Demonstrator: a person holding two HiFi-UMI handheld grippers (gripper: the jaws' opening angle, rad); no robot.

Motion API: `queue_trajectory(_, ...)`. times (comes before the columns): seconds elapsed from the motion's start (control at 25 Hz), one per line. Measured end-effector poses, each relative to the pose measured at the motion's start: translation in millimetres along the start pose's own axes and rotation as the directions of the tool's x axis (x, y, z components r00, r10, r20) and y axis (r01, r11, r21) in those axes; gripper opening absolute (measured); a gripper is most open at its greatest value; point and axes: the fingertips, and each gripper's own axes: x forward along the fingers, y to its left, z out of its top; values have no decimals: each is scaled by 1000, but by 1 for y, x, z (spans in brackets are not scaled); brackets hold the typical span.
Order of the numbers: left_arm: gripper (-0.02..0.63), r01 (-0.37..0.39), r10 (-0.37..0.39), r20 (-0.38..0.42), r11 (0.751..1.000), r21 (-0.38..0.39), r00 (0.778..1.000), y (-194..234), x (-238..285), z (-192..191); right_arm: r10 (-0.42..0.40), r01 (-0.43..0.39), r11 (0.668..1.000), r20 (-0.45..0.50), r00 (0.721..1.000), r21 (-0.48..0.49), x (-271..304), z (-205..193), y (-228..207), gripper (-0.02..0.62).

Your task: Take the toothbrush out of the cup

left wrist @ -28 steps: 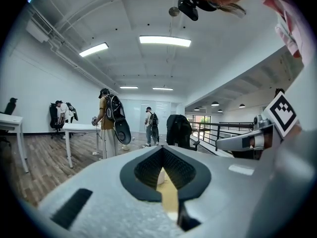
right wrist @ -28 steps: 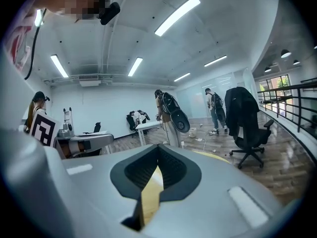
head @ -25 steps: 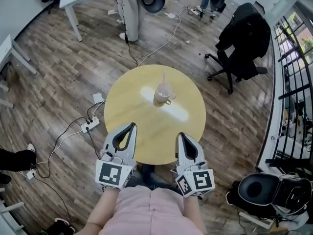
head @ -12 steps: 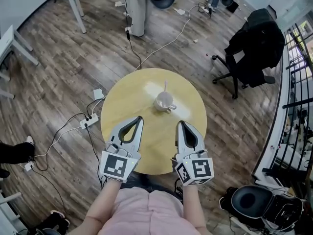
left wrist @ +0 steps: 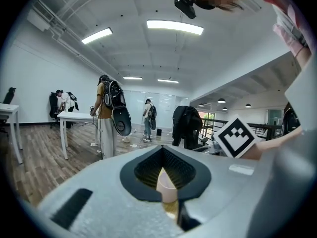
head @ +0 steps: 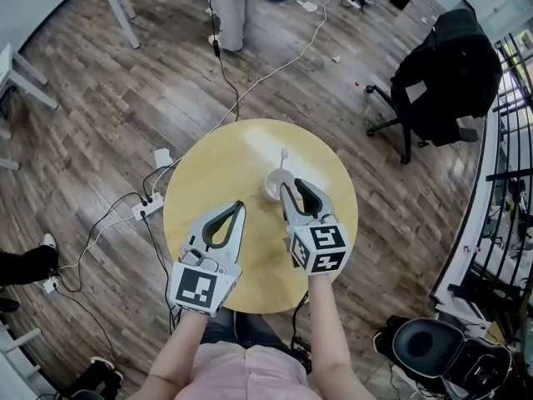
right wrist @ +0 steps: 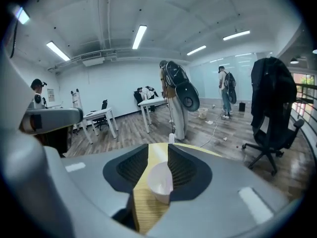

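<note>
Power strip with cables lies on the wood floor just left of the table. Left gripper is over the near left part of the round yellow table, jaws pressed together at the tips and pinching nothing. In its own view the cup appears only through the loop behind the closed tips, farther off. Cup is white and upright, standing right of the table's middle. Toothbrush stands in the cup, its pale top rising above the rim on the far side, and neither gripper is on it. Right gripper has its tips at the cup's near side. Its jaws are spread and have just been opening. In its own view the cup sits in the gap between them, partly hidden by the right-hand jaw. Whether either pad touches the cup wall cannot be told. Chair, draped in a dark jacket, stands on the floor well to the right of the table.
</note>
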Motion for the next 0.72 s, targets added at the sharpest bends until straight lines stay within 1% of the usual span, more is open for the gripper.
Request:
queue_trajectory(0.04, -5, -2, 2, -8, 1000, -7, 1000, 2, 3, -4, 3, -3, 1000, -25, 1000, 7, 11, -6, -4, 137)
queue_trajectory(0.12, -5, -9, 9, -28, 1000, -23, 1000, 7, 7, -14, -7, 7, 1000, -63, 998, -2, 29, -13, -11, 150)
queue_trajectory(0.2, -5, -17, 15, -44, 999, -37, 999, 11, 11, -22, -20, 19, 1000, -88, 996, -16, 46, -18, -18, 150)
queue_trajectory(0.32, -5, -16, 14, -62, 999, -43, 998, 14, 16, -32, -34, 33, 999, -120, 992, -9, 65, -24, -24, 146)
queue_trajectory(0.4, -5, -19, 15, -91, 999, -40, 996, 15, 18, -38, -46, 45, 999, -145, 988, -12, 74, -28, -27, 138)
queue_trajectory(0.44, -5, -21, 17, -102, 999, -40, 995, 17, 18, -39, -52, 50, 999, -157, 986, -14, 78, -29, -28, 133)
queue_trajectory(0.56, -5, -23, 19, -77, 999, -47, 997, 19, 23, -37, -81, 74, 996, -190, 978, -41, 87, -30, -31, 87)
queue_trajectory(0.6, -5, -23, 19, -76, 999, -48, 997, 19, 24, -36, -92, 83, 995, -197, 976, -56, 88, -29, -33, 49)
queue_trajectory(0.64, -5, -24, 20, -79, 998, -50, 997, 19, 24, -36, -97, 86, 994, -200, 975, -64, 88, -29, -34, 32)
queue_trajectory(0.72, -5, -25, 20, -113, 999, -45, 993, 21, 23, -40, -92, 82, 995, -196, 976, -56, 87, -27, -34, 26)
